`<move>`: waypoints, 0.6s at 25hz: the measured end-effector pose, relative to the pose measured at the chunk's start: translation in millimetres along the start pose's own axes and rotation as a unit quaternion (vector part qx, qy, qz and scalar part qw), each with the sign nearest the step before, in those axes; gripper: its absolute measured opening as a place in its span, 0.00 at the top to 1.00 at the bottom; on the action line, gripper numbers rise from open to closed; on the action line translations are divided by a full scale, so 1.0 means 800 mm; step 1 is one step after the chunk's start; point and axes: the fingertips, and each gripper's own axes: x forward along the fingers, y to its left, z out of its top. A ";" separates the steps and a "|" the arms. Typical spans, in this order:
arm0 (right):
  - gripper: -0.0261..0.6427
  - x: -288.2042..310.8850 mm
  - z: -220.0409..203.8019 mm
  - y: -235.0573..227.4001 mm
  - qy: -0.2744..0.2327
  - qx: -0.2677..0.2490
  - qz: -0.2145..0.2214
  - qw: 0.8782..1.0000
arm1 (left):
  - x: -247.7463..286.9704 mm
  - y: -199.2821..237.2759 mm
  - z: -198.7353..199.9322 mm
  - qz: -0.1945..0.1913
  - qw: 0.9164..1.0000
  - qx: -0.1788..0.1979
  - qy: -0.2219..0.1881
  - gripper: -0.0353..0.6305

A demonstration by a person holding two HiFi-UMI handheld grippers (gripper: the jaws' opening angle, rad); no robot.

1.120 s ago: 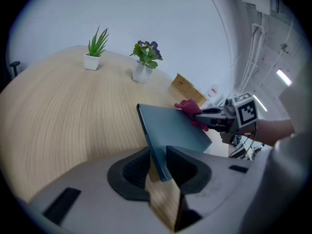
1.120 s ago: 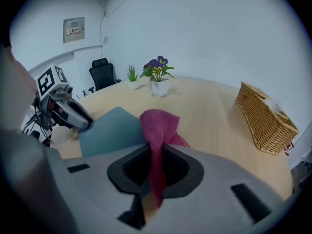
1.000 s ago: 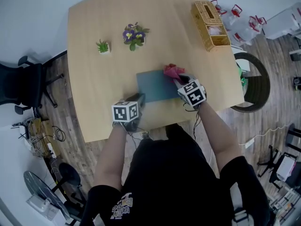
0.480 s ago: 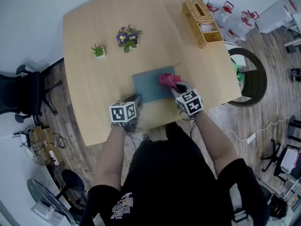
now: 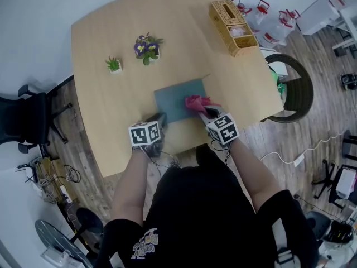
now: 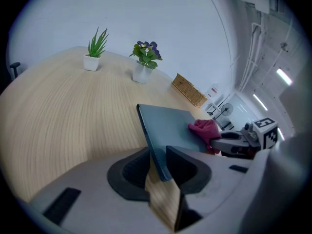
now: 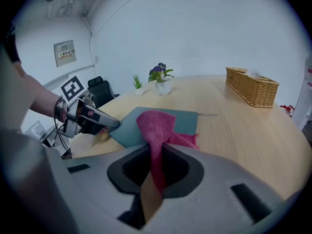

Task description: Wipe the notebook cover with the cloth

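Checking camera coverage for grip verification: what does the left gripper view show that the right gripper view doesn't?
Left gripper view only: the left gripper's own jaws closed on the near corner of the notebook.
Right gripper view only: the right gripper's jaws pinching the cloth, plus an office chair and a wall panel.
Both: the notebook with the cloth resting on it, the flowering plant, the small green plant, the wicker basket, and the opposite gripper seen from outside.

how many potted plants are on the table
2: a small green plant on the far left, and a purple-flowered plant just right of it. None looks hidden.
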 end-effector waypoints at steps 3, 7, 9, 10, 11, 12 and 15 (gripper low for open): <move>0.88 -0.001 -0.007 0.013 0.001 0.011 0.006 1.000 | 0.001 0.000 0.000 0.001 1.000 0.002 -0.001 0.80; 0.88 -0.004 -0.016 0.030 0.010 0.032 0.018 0.999 | -0.001 -0.001 -0.001 0.001 1.000 0.003 -0.003 0.80; 0.88 -0.007 -0.016 0.038 0.010 0.044 0.023 0.999 | -0.003 -0.002 0.001 -0.001 1.000 0.006 -0.007 0.80; 0.88 -0.008 -0.015 0.042 0.006 0.050 0.025 0.998 | -0.003 -0.003 0.002 -0.003 1.000 0.010 -0.011 0.80; 0.88 -0.010 -0.012 0.046 0.001 0.056 0.028 0.998 | -0.005 -0.004 0.003 -0.006 1.000 0.015 -0.015 0.80; 0.88 -0.012 -0.009 0.052 -0.006 0.064 0.032 0.997 | -0.009 -0.005 0.003 -0.009 1.000 0.021 -0.021 0.80; 0.88 -0.028 0.005 0.069 -0.036 0.087 0.040 0.995 | -0.032 -0.018 0.009 -0.018 0.998 0.043 -0.052 0.80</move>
